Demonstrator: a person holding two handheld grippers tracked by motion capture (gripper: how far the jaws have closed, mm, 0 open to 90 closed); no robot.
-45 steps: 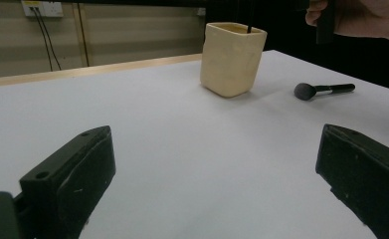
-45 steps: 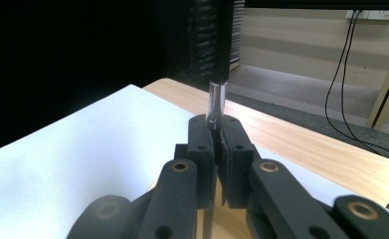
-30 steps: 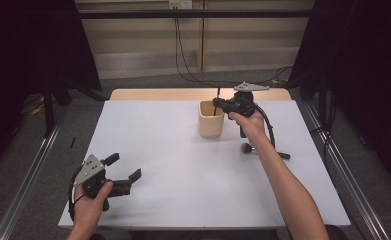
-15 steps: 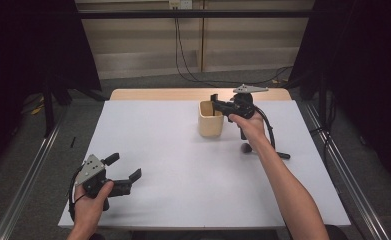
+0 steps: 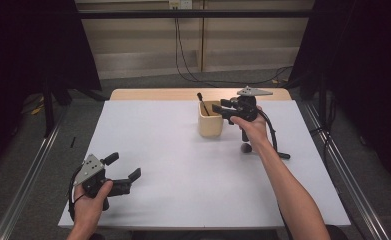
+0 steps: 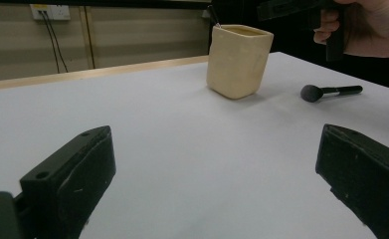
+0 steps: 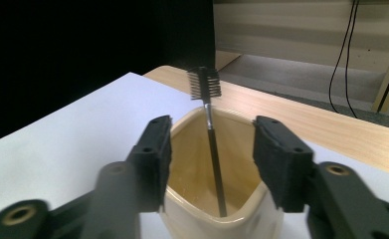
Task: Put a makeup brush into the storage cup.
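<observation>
- Right gripper [image 5: 222, 110] over the cream cup [image 5: 209, 121] at the table's far middle; jaws just been opening, now half apart, pads off the brow brush [image 7: 209, 124]
- That brush stands loose inside the cup, comb end up, leaning on its far rim
- Left gripper [image 5: 123, 167] near the front left edge; jaws wide, nothing between
- Powder brush [image 6: 330, 91] lies just beside the cup

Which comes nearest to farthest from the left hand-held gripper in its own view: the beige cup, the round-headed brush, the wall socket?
From the left hand-held gripper:
1. Round-headed brush, lying on the table to the right.
2. Beige cup, standing slightly farther back, centre; close to the brush in depth.
3. Wall socket, far upper left, beyond the table.
</observation>
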